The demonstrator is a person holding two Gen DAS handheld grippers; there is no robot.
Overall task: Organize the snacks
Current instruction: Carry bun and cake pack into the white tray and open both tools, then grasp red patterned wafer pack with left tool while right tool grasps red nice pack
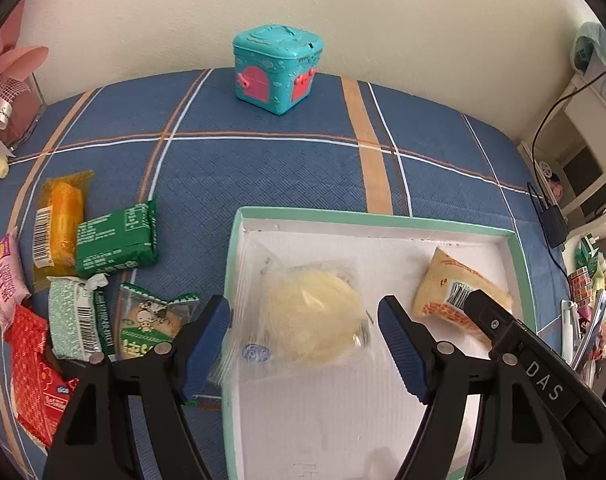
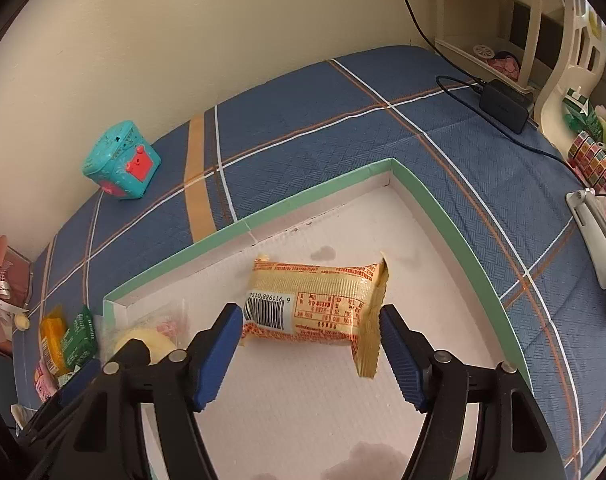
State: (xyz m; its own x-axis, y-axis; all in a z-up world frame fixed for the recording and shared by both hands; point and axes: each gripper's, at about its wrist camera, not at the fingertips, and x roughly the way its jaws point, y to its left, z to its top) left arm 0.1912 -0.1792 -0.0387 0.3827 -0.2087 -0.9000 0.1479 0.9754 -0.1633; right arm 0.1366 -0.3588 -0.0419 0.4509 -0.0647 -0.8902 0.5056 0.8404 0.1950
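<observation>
A shallow white box with a mint-green rim (image 1: 383,218) (image 2: 315,194) lies on the blue plaid cloth. In it lie a clear-wrapped pale yellow pastry (image 1: 311,318) (image 2: 143,340) and an orange-printed yellow snack pack (image 1: 451,292) (image 2: 315,300). My left gripper (image 1: 303,344) is open, its fingers on either side of the pastry. My right gripper (image 2: 309,348) (image 1: 499,328) is open, its fingers on either side of the yellow pack. Left of the box lie loose snacks: an orange pack (image 1: 59,224), a green pack (image 1: 117,242), a mint-white pack (image 1: 77,318), a cookie pack (image 1: 153,326), a pink pack (image 1: 5,276) and a red pack (image 1: 33,376).
A teal toy box with pink doors (image 1: 277,68) (image 2: 121,160) stands at the table's back by the wall. A pink gift box (image 1: 7,100) is at far left. A black adapter with cable (image 2: 503,104) and a cream shelf with stationery (image 2: 575,92) are at right.
</observation>
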